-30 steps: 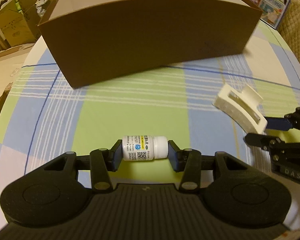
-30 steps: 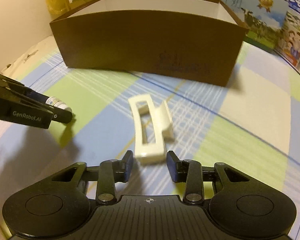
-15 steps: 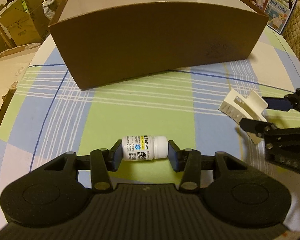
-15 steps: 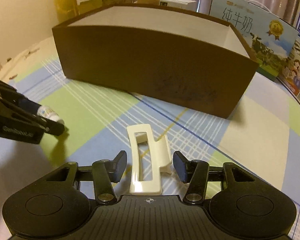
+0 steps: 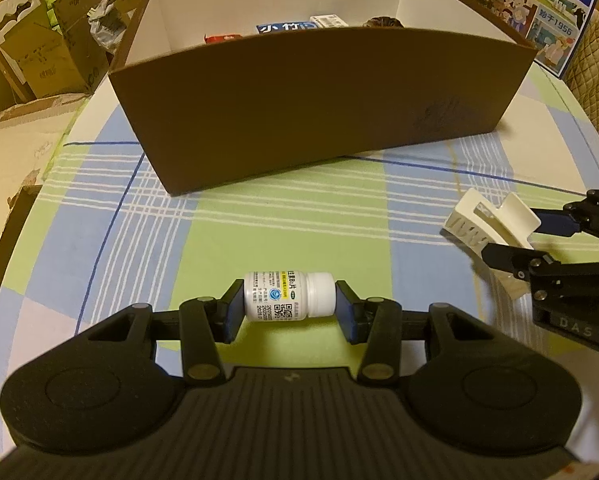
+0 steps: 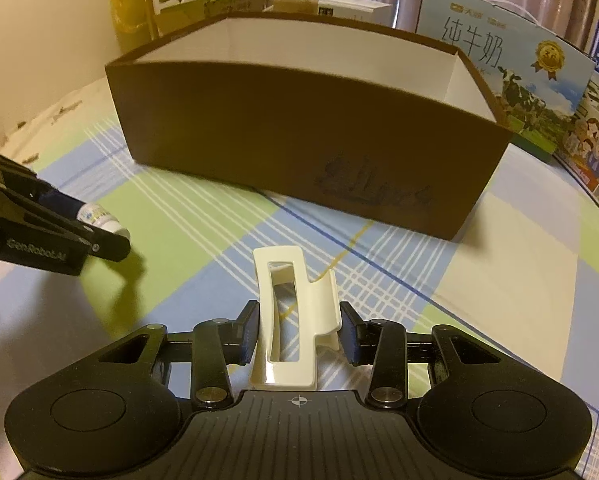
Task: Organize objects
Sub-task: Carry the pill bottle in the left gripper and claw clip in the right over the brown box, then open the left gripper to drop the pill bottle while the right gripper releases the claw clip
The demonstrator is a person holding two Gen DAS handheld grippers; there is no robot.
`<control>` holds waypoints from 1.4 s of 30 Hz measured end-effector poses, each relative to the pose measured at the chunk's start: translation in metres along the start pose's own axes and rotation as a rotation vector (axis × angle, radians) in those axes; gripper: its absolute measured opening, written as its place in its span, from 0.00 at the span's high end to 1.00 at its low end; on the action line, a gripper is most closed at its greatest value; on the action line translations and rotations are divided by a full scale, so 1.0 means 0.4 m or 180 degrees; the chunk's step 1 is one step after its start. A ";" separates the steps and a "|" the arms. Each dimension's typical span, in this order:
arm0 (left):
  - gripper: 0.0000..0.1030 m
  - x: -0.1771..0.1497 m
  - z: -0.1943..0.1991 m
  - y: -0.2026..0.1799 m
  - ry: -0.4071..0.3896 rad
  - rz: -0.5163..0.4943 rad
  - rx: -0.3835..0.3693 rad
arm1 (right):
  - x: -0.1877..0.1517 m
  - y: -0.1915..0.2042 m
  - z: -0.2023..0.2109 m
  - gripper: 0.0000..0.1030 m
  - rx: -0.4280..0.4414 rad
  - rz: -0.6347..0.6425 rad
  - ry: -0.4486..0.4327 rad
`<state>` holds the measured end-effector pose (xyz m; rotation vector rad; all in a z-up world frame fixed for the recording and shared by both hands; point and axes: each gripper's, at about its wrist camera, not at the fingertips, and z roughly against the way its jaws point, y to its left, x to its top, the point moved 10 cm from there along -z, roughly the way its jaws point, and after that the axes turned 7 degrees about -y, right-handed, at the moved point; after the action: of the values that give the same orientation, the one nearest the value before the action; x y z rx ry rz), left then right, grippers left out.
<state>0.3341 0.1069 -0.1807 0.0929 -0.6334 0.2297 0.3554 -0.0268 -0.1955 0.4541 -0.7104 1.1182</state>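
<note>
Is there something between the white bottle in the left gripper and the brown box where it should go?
Only the box's own front wall. The cloth between the bottle and the box is bare, so the left gripper must lift over the rim.

The bottle [image 5: 289, 297] lies left of the hair clip [image 5: 489, 224], both before the box [image 5: 319, 92].

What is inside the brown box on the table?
Over the near wall of the brown box, the left view shows tops of a red item, a blue packet, a white pack and something dark. The wall hides the floor.
</note>
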 end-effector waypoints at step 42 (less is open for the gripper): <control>0.59 0.479 -0.028 0.115 -0.0627 -0.0191 0.0099 | 0.510 -0.060 -0.110 0.63 0.0327 -0.0740 -0.0569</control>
<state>0.4792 0.1886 -0.0748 0.1655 -0.8218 0.1736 0.4425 0.1254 -0.0800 0.7124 -0.7371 0.9047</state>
